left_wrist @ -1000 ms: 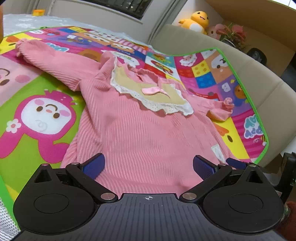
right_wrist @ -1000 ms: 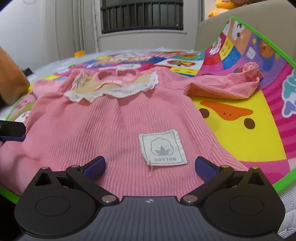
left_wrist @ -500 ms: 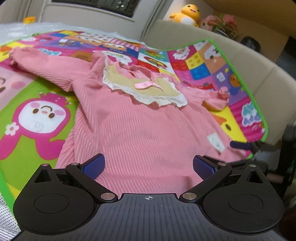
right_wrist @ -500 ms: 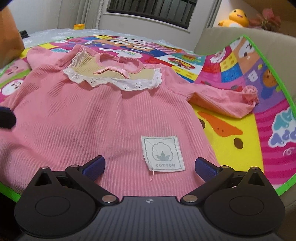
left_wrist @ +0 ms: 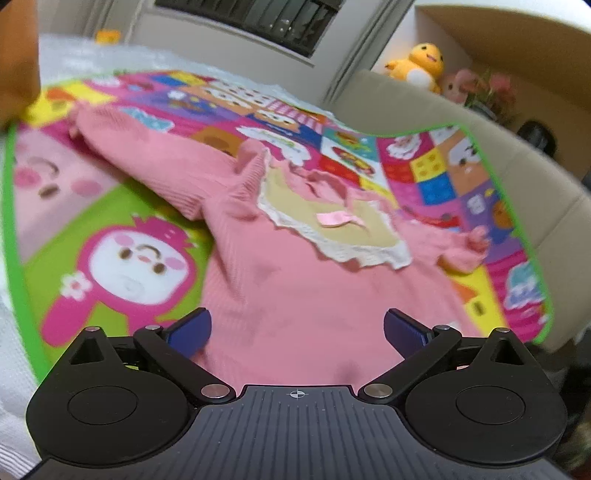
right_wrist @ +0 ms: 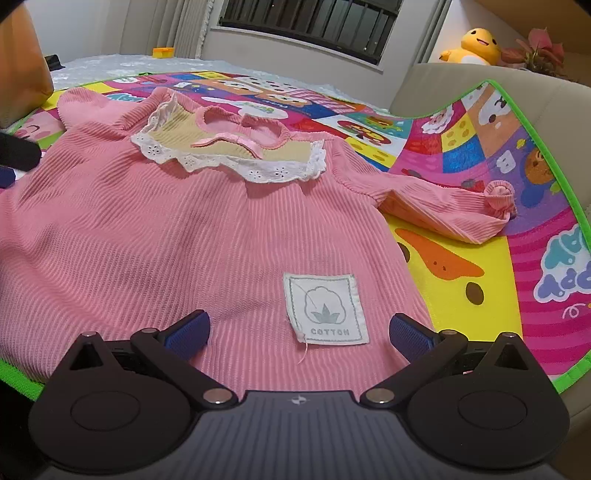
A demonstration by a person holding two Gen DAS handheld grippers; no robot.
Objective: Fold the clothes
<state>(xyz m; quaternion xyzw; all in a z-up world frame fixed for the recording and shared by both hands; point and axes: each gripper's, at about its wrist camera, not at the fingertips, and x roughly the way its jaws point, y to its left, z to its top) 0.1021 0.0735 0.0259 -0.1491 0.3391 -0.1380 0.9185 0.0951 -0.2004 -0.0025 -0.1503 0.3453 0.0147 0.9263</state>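
Note:
A pink ribbed child's top [right_wrist: 155, 236] [left_wrist: 288, 295] lies spread face up on a colourful play mat [right_wrist: 461, 280] [left_wrist: 122, 206], both sleeves stretched out. It has a beige bib with white lace trim and a small pink bow [right_wrist: 225, 138] [left_wrist: 334, 218], and a white "COTTON" label [right_wrist: 325, 308] near the hem. My right gripper [right_wrist: 299, 332] is open over the hem, blue pads either side of the label. My left gripper [left_wrist: 297, 326] is open over the hem's left part, nothing between its fingers. The left gripper's tip [right_wrist: 14, 155] shows at the right view's left edge.
The mat drapes over a beige sofa back [right_wrist: 443, 77] on the right. Its green border [right_wrist: 18, 373] runs along the near edge. A yellow plush duck [right_wrist: 474, 42] and flowers [right_wrist: 543, 51] sit behind the sofa. A barred window [right_wrist: 306, 18] faces me.
The left view has swung and is now blurred, with the garment's left sleeve and shoulder more central. The right gripper has risen slightly, showing more of the top. Both stay open.

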